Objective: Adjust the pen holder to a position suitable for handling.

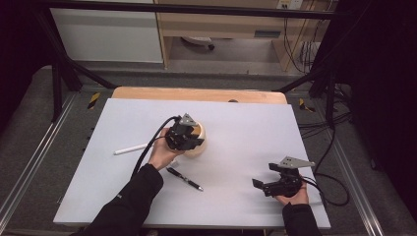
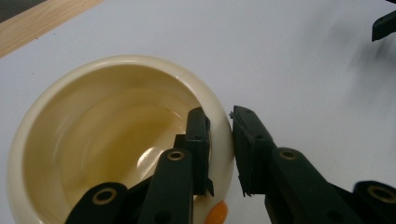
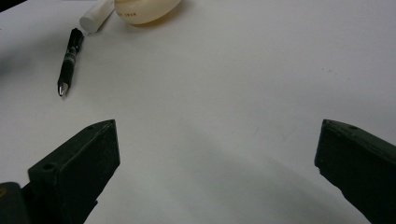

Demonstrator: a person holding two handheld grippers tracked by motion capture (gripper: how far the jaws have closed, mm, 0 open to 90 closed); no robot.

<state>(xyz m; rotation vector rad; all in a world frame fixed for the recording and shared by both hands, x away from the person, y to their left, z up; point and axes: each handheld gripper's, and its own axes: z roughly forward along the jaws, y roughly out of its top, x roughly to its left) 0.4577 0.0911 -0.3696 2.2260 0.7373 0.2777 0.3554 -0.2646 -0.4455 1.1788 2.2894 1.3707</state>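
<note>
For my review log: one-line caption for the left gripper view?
Left gripper fingers clamp the cream cup rim.

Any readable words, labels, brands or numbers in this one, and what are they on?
None can be read.
The black pen carries a small light marking on its barrel, too small and blurred to read.
A blue-grey label on the wooden furniture behind the table is also blurred.
The cream cup and white marker show no text.

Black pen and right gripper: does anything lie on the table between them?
Nothing: the high view shows bare white table between the black pen and the right gripper.
</note>
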